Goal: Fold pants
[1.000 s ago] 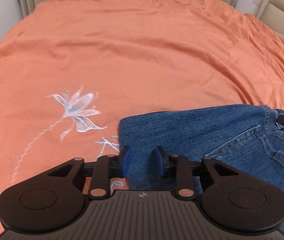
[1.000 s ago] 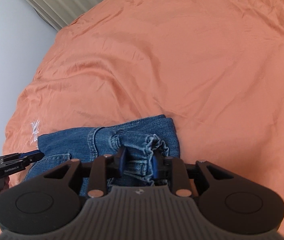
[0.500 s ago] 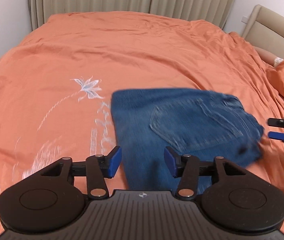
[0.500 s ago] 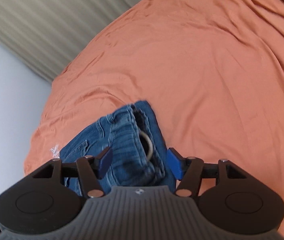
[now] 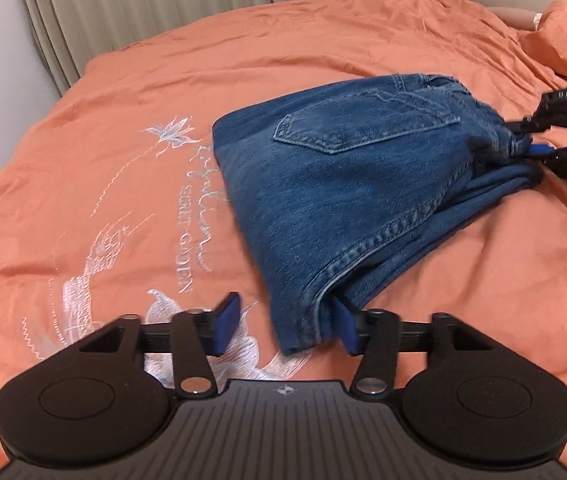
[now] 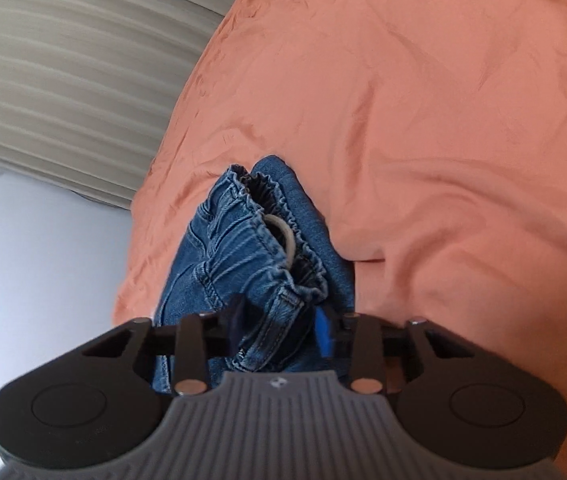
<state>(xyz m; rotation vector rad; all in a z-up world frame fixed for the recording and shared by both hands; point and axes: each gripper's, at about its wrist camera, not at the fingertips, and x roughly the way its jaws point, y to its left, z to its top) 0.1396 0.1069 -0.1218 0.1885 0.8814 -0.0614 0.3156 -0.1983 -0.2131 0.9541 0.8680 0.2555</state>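
On the orange bedspread (image 5: 343,52) lay the jeans (image 5: 347,184), folded into a thick stack with a back pocket facing up (white embroidery showed on the cover to their left). The left gripper (image 5: 285,326) had its jaws spread wide, the near corner of the denim touching its right pad. The right gripper (image 6: 279,328) sat at the elastic waistband (image 6: 271,236), jaws parted around the bunched fabric and apparently not pinching it, though motion blur left that unsure.
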